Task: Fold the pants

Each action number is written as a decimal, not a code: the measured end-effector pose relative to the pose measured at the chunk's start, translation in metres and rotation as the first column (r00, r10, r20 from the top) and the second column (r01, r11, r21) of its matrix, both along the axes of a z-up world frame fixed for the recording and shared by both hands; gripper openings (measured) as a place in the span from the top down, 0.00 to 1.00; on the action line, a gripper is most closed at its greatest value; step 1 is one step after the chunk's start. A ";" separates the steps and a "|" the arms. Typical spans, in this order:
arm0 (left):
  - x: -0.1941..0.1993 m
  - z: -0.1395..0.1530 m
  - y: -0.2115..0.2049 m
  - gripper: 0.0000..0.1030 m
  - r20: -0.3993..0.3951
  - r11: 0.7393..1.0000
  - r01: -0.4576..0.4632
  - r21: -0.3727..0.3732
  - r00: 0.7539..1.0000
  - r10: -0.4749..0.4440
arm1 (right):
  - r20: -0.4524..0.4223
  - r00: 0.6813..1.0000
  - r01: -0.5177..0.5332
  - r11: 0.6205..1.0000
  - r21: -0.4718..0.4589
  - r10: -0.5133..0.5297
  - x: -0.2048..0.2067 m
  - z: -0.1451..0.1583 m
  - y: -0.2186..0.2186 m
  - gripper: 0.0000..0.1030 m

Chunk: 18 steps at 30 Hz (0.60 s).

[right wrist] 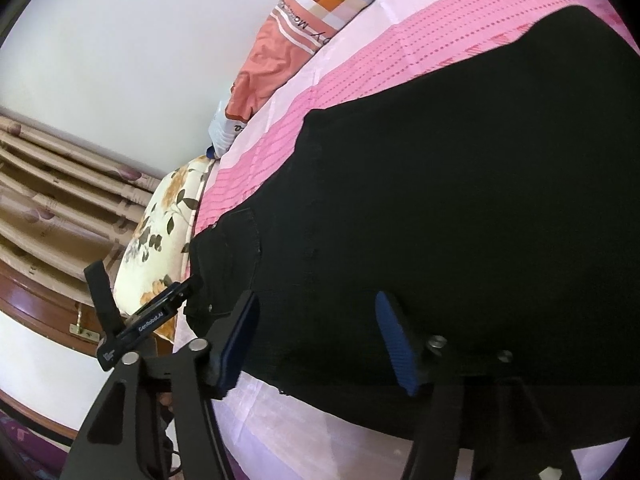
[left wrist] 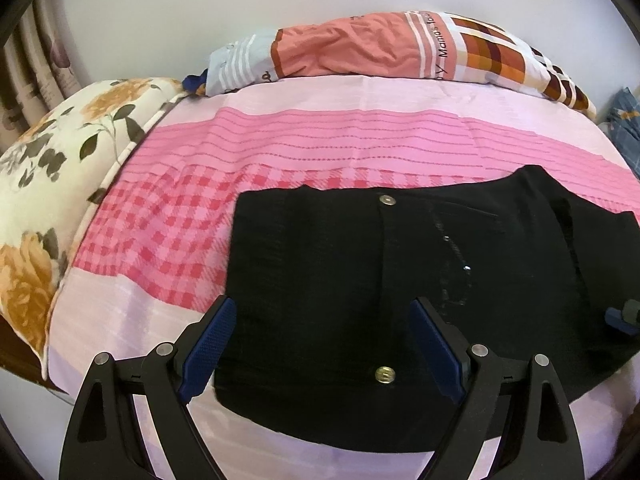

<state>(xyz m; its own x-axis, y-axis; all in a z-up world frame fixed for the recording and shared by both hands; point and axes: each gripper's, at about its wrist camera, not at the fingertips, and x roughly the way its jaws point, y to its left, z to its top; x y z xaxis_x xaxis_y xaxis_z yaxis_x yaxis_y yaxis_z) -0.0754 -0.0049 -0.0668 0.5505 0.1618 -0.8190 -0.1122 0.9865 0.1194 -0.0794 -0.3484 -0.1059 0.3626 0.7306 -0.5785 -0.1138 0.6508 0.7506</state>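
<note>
Pink-and-lilac striped and checked bedsheet [left wrist: 280, 148] is seen covering the bed; its near edge curves along the bottom of the left wrist view, with a strip of bare lilac cloth between that edge and the garment. To the left a cream pillow printed with orange flowers [left wrist: 52, 184] is set along the bed's side, and at the far edge a folded quilt in salmon, white and brown check [left wrist: 380, 48] is laid against the plain white wall [left wrist: 200, 8]. A broad stretch of open sheet is left between pillow, quilt and garment. Beige pleated curtains [right wrist: 60, 184] and a brown wooden bed frame [right wrist: 36, 292] are seen beyond the pillow in the right wrist view.

No containers are seen in either view.

Black denim pants [left wrist: 360, 280] are laid flat on the near half of the sheet, doubled over, two brass buttons [left wrist: 386, 374] showing on the upper face, one near and one far. The left gripper [left wrist: 322, 312] is held just above the pants' near left corner, blue-padded fingers wide apart, nothing between them. The right gripper [right wrist: 318, 308] is held over the near hem of the black cloth, fingers likewise spread and gripping nothing. Contact with the cloth cannot be judged for either claw.
</note>
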 end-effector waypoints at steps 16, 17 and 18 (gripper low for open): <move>0.002 -0.012 0.055 0.15 0.022 0.984 0.110 -0.140 0.994 -0.108 | 0.082 0.995 -0.053 0.998 -0.023 0.054 -0.005 0.010 0.020 0.05; 0.003 -0.014 0.058 0.15 0.013 0.980 0.132 -0.151 0.991 -0.132 | 0.087 0.994 -0.062 0.998 -0.024 0.064 -0.005 0.011 0.022 0.02; 0.006 -0.019 0.061 0.15 -0.009 0.974 0.157 -0.165 0.987 -0.161 | 0.089 0.994 -0.069 0.997 -0.028 0.071 -0.006 0.011 0.023 0.01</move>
